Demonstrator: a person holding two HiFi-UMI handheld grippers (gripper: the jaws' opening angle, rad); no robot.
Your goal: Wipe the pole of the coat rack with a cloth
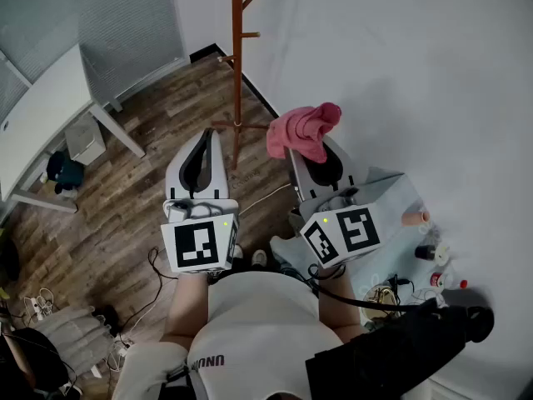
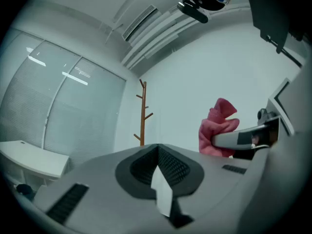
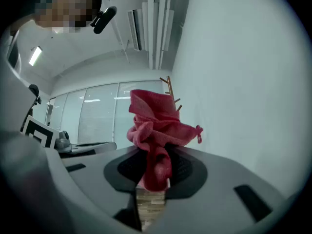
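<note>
A brown wooden coat rack [image 1: 237, 65] with short pegs stands against the white wall, its pole rising from a cross base on the wood floor. My right gripper [image 1: 312, 144] is shut on a bunched pink cloth [image 1: 305, 129], held to the right of the pole and apart from it. In the right gripper view the pink cloth [image 3: 157, 130] hides most of the coat rack [image 3: 170, 89]. My left gripper [image 1: 202, 152] is shut and empty, left of the pole's base. The left gripper view shows the coat rack [image 2: 143, 113] ahead and the pink cloth [image 2: 218, 128] to the right.
A white desk [image 1: 46, 111] stands at the left with a small box [image 1: 84, 138] under it. Cables and a power strip [image 1: 33, 307] lie on the floor at lower left. A light blue surface [image 1: 400, 198] with small bottles sits at right by the wall.
</note>
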